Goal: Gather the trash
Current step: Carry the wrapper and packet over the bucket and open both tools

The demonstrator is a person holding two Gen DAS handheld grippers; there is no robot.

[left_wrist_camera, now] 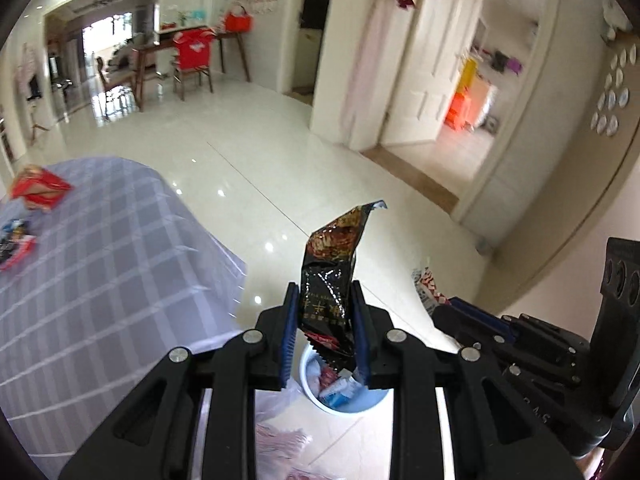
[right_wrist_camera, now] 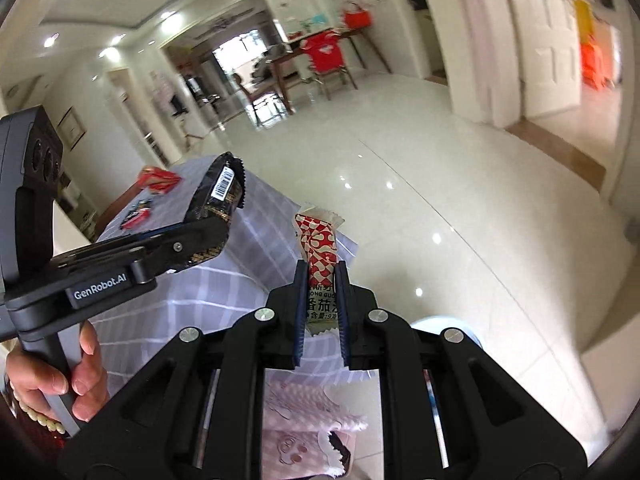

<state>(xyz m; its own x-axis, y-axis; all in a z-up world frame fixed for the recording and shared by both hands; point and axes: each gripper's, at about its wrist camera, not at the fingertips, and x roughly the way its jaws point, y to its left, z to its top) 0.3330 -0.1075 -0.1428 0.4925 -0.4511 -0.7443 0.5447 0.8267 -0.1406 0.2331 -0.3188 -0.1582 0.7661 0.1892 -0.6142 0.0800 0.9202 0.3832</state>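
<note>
Tablecloth (left_wrist_camera: 100, 264) in pale lilac check fills our left side in the left wrist view, and on it near the far edge we see a red wrapper (left_wrist_camera: 38, 192) and a flatter red-and-blue packet (left_wrist_camera: 14, 244) just beside it. Moving right, our left gripper (left_wrist_camera: 326, 316) is clamped on a black snack wrapper (left_wrist_camera: 332, 264), which stands upright between the blue pads with its torn top leaning right. Directly below that wrapper sits a white bin (left_wrist_camera: 306, 380) on the glossy floor; inside it we make out several crumpled packets in red, white and blue, though we cannot tell them apart. A pink-and-white bag (left_wrist_camera: 280, 440) lies on the floor just beside the bin.

Further right, our right gripper (right_wrist_camera: 322, 284) is closed on a red-and-white patterned sachet (right_wrist_camera: 318, 248), held upright, its printed lower half between the fingers. Only a sliver of the bin's rim (right_wrist_camera: 440, 322) shows behind this gripper, at the right.
</note>
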